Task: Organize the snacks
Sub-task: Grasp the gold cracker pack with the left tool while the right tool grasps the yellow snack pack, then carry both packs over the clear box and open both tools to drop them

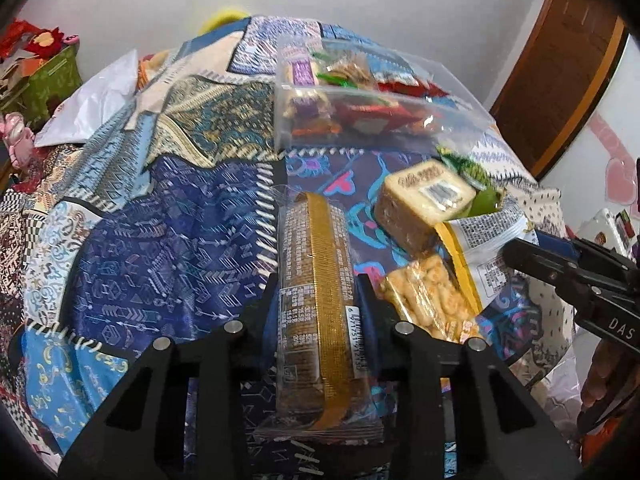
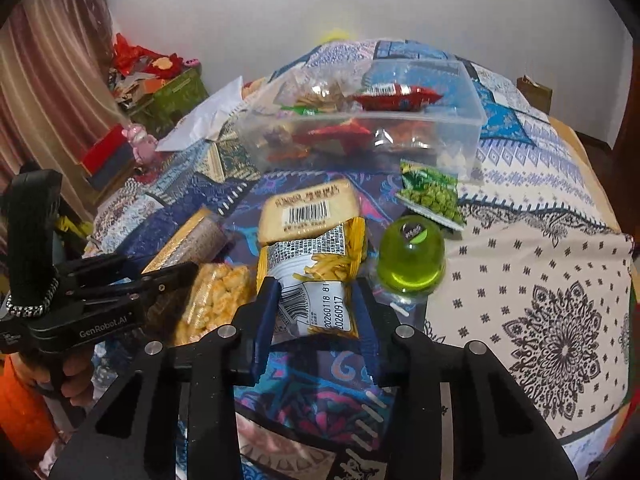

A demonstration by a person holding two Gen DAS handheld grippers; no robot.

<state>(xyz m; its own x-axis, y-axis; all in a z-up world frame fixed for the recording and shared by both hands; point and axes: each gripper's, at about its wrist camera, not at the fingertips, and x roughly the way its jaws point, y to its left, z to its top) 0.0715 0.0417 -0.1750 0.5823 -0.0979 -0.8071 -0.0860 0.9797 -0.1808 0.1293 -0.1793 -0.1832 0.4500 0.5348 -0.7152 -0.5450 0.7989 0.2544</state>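
My left gripper (image 1: 318,284) is shut on a long brown biscuit packet (image 1: 316,300) with a gold strip, its pads pressing both long sides. In the right wrist view my right gripper (image 2: 314,292) is shut on the near end of a yellow-and-white fries packet (image 2: 320,264). The packet's far end overlaps a beige cake packet (image 2: 308,204). A clear plastic box (image 2: 476,116) holding several snacks stands further back on the patterned cloth. The box (image 1: 280,120) also shows in the left wrist view. The two grippers are side by side, the left gripper (image 2: 176,276) to the left of the fries packet.
A clear bag of puffed snacks (image 2: 216,300) lies between the two grippers. A green jelly cup (image 2: 412,256) and a green pea packet (image 2: 432,196) sit to the right. A white plastic bag (image 1: 96,96) lies at the far left of the table. A hand (image 2: 76,380) grips the left handle.
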